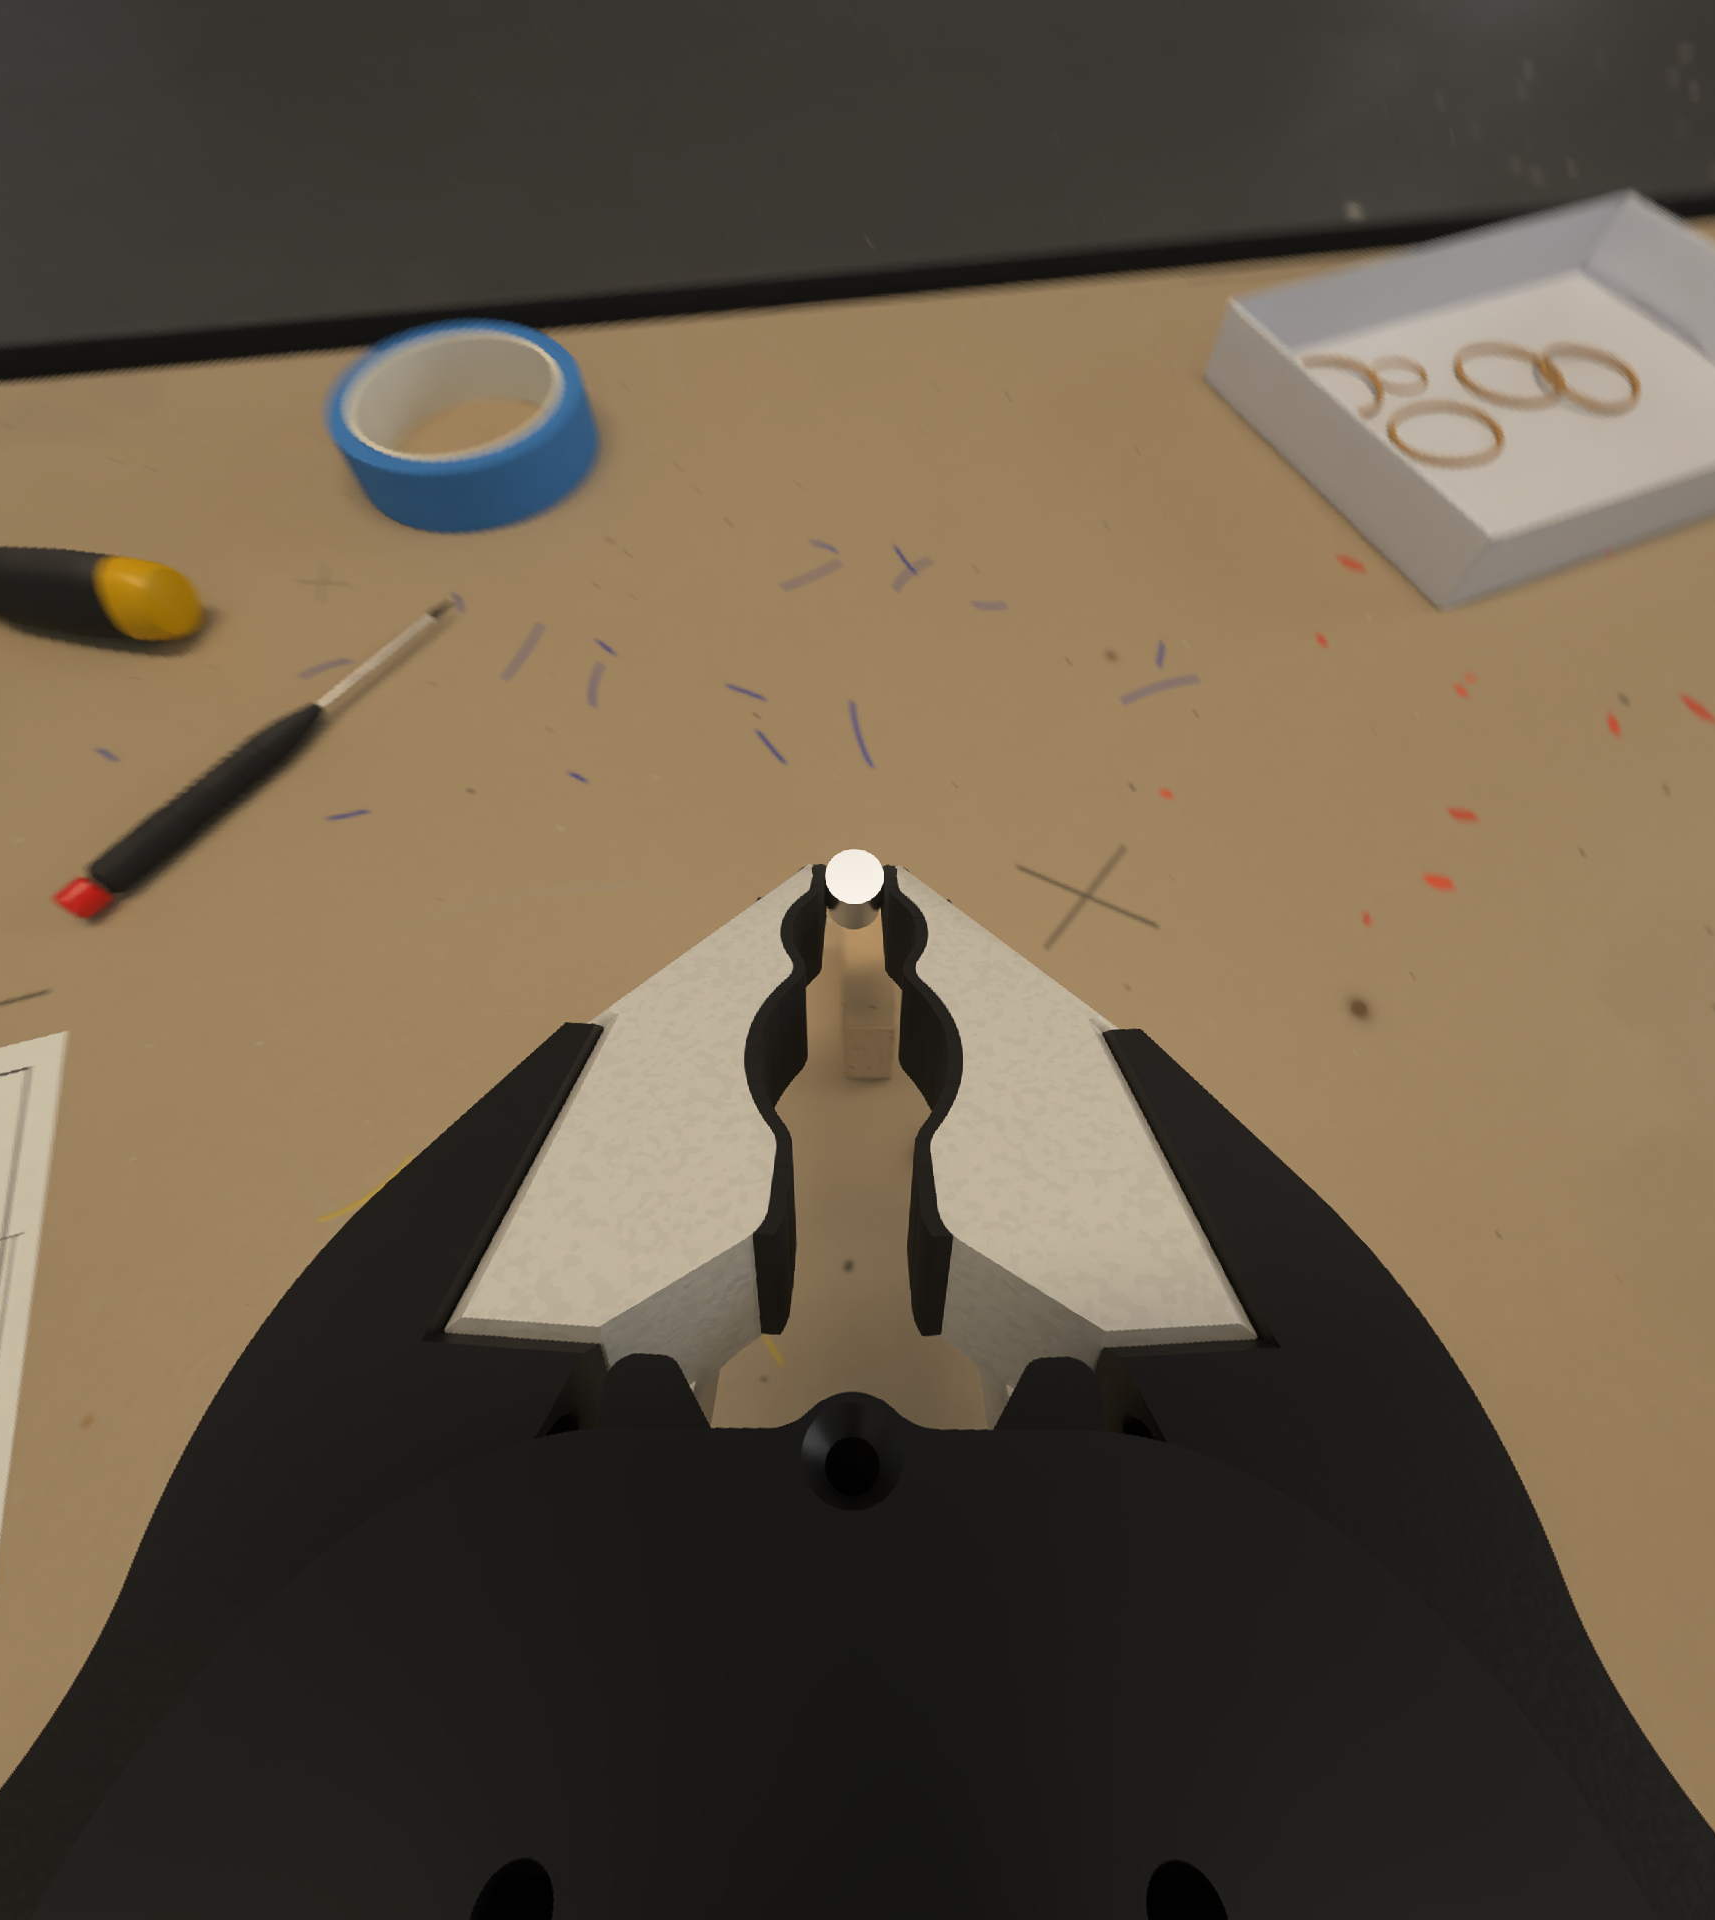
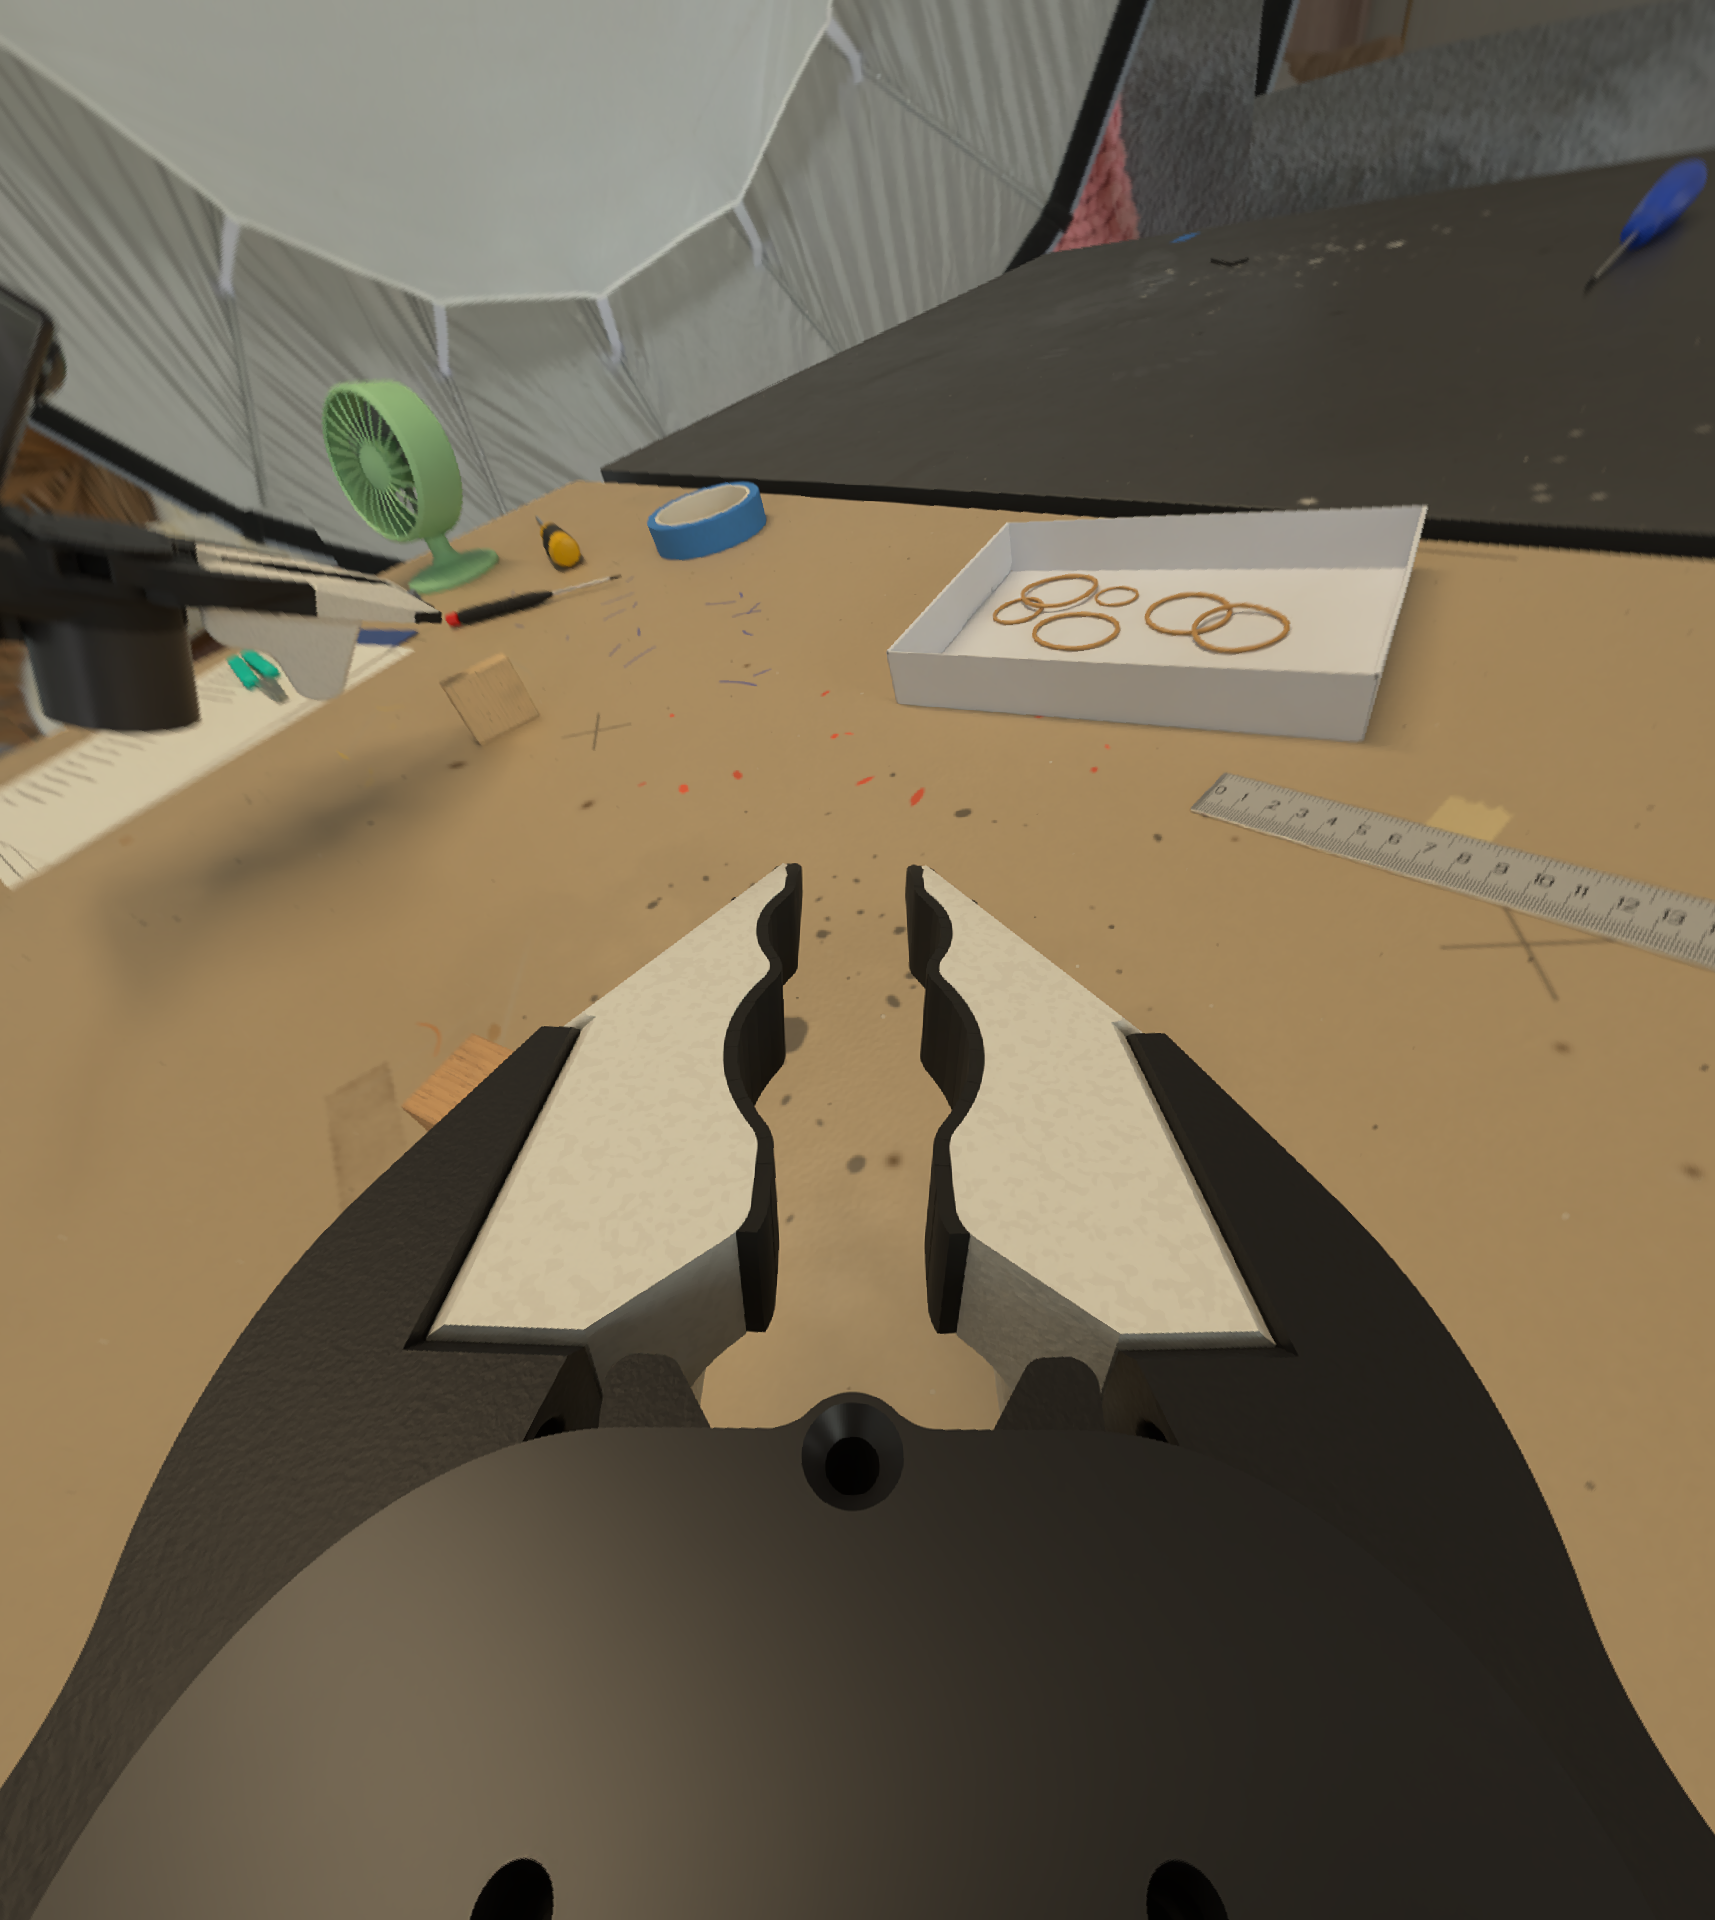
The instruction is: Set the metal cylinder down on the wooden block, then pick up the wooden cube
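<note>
Metal cylinder (image 1: 854,885): clamped upright at the very tips of your left gripper (image 1: 854,883), long axis vertical, bright top face toward the camera. Wooden block (image 1: 867,1023) sits on the bench (image 1: 1248,1091) below and slightly behind the tips, seen through the finger gap; whether the cylinder's base touches it cannot be told. In my judgement you need a short, straight descent, then a release.

Right gripper (image 2: 853,883): jaws apart, holding nothing, hovering over bare bench. A corner of wood (image 2: 453,1081), likely the cube, shows just left of its left finger, so this gripper is nearer.

Surface: tan, flecked with paint marks. White tray (image 1: 1352,488), blue tape roll (image 1: 463,421) and screwdrivers (image 1: 250,758) lie well apart from the work.
</note>
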`<state>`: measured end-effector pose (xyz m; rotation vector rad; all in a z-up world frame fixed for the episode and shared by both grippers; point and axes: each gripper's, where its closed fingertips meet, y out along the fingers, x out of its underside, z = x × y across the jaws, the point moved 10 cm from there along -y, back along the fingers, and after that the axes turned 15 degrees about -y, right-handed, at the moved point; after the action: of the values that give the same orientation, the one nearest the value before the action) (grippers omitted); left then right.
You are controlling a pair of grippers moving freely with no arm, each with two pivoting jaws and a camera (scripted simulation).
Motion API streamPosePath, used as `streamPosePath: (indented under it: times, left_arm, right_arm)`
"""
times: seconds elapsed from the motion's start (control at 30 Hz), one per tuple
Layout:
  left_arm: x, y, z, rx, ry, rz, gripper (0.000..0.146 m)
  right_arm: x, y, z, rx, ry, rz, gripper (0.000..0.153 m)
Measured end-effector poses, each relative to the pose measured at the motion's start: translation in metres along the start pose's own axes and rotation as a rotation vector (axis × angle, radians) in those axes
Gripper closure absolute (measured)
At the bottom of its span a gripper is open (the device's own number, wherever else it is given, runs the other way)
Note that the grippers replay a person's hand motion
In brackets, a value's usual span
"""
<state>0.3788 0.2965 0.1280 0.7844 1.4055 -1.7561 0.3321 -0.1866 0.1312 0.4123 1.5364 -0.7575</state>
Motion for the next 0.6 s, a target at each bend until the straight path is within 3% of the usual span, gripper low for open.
streamPosePath:
  times: [0.13,0.23,0.33,0.43,0.5,0.6]
  left_arm:
    - [0.004,0.015,0.007,-0.016,0.040,-0.131,0.136]
    - [0.008,0.022,0.007,-0.095,0.070,-0.157,0.136]
    - [0.008,0.023,0.006,-0.036,0.028,-0.124,0.135]
    - [0.002,0.016,0.008,0.021,-0.016,-0.073,0.123]
    - [-0.005,0.006,0.022,0.094,0.020,0.003,0.118]
    - [0.003,-0.013,0.077,0.419,0.169,0.052,0.117]
  right_arm:
    - [-0.001,0.001,-0.004,0.036,-0.117,0.015,0.134]
    - [-0.001,0.001,-0.001,-0.005,-0.070,0.031,0.134]
    - [0.000,0.001,0.001,-0.029,-0.027,0.036,0.133]
    - [0.000,-0.002,0.002,-0.022,-0.008,0.052,0.133]
    - [0.001,-0.003,0.004,-0.023,0.015,0.059,0.133]
    - [0.004,-0.003,0.007,-0.023,0.048,0.065,0.133]
